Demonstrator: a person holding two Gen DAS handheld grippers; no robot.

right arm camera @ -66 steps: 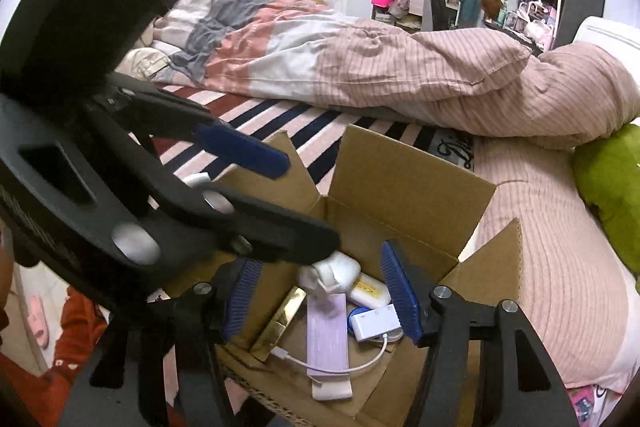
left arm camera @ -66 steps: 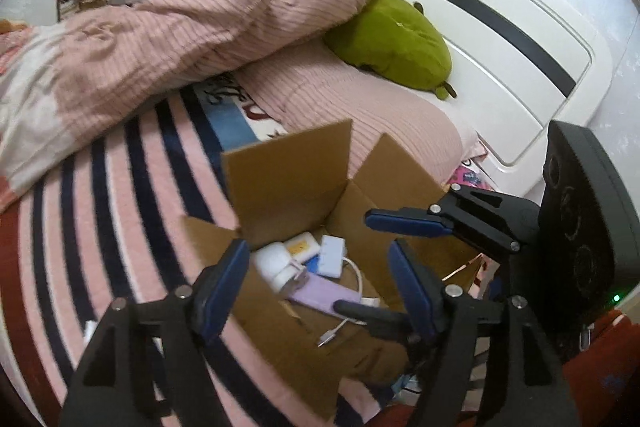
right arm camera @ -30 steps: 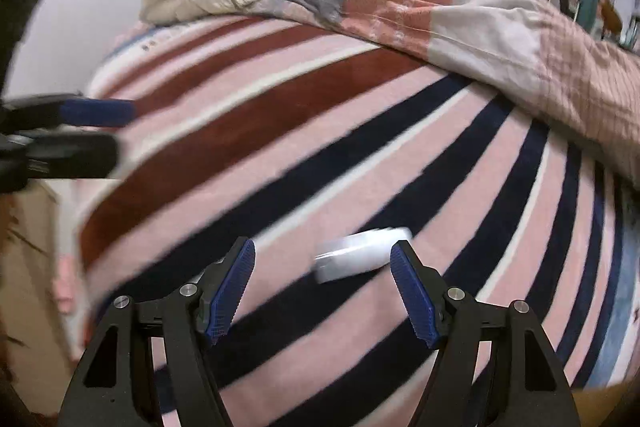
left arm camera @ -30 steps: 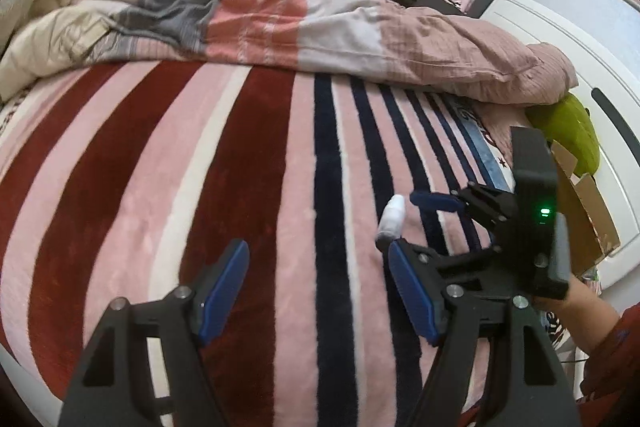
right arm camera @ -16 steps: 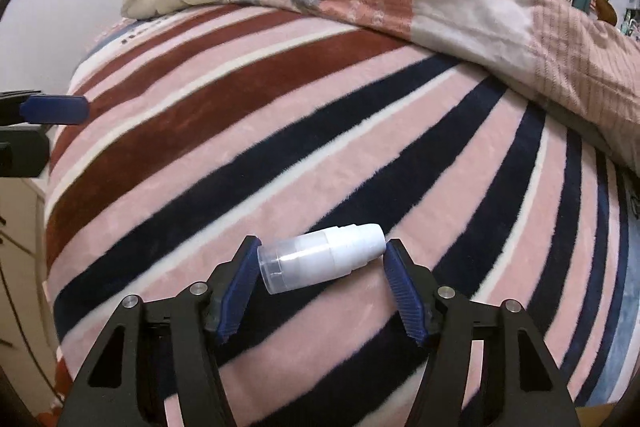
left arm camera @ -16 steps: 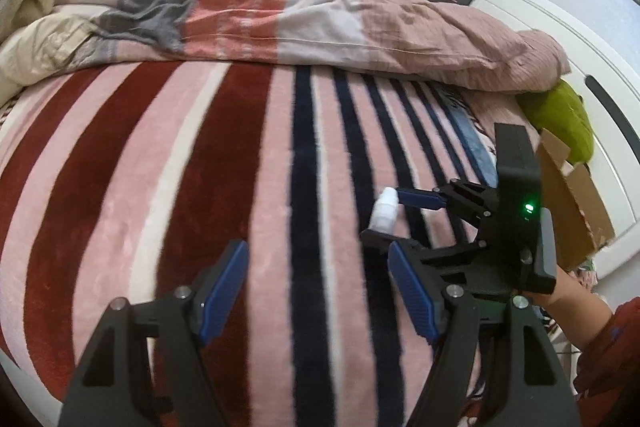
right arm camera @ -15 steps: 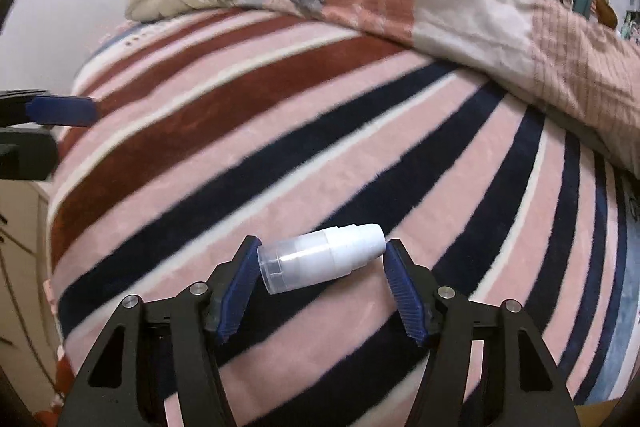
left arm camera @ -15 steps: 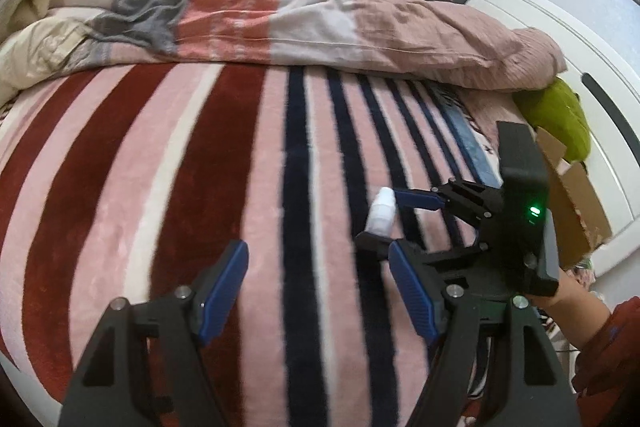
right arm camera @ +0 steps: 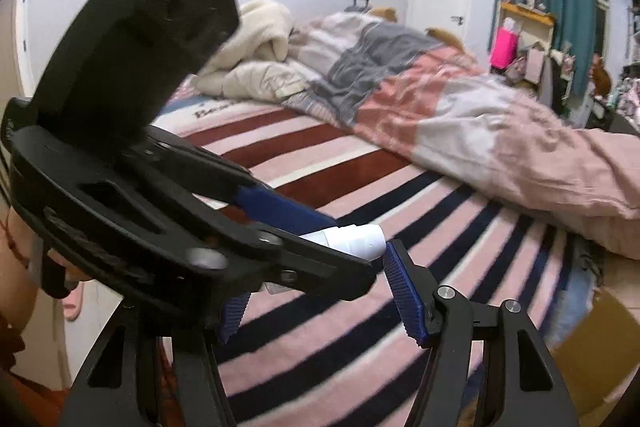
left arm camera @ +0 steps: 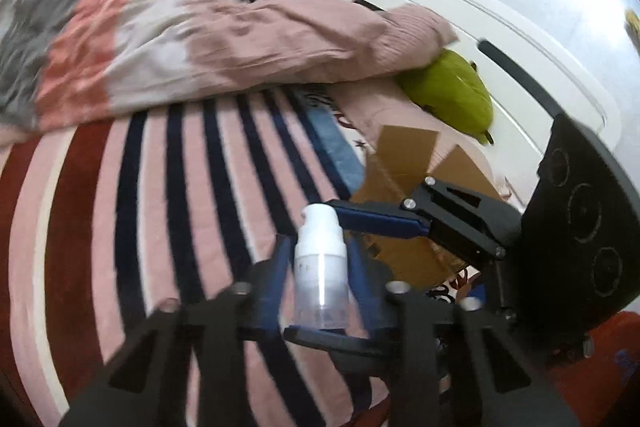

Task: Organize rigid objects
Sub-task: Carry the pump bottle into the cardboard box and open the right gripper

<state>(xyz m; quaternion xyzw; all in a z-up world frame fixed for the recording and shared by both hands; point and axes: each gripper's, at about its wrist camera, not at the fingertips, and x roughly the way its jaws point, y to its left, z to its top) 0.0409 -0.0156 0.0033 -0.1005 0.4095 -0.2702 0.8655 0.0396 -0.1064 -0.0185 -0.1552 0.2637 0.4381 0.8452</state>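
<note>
Left wrist view: the left gripper (left arm camera: pixel 320 279) has its blue pads pressed against both sides of a small white pump bottle (left arm camera: pixel 320 267), which stands upright between them, clear cap end down and white pump end up, above the striped blanket (left arm camera: pixel 160 187). Right of the bottle, one blue finger of the right gripper (left arm camera: pixel 380 223) reaches in beside the pump end; whether it touches the bottle cannot be told. Behind that finger, right of the bottle, sits an open cardboard box (left arm camera: pixel 404 155) on the blanket, and beyond the box lies a green plush (left arm camera: pixel 452 95) against the white headboard (left arm camera: pixel 520 39). A pink duvet (left arm camera: pixel 200 39) is heaped along the far side of the blanket.

Right wrist view: the left gripper's black body fills the left, with the bottle's white end (right arm camera: pixel 356 241) poking out to its right. The right gripper (right arm camera: pixel 316 301) has its jaws spread wide and grips nothing; the bottle's end lies just above its right pad (right arm camera: pixel 404 297).
</note>
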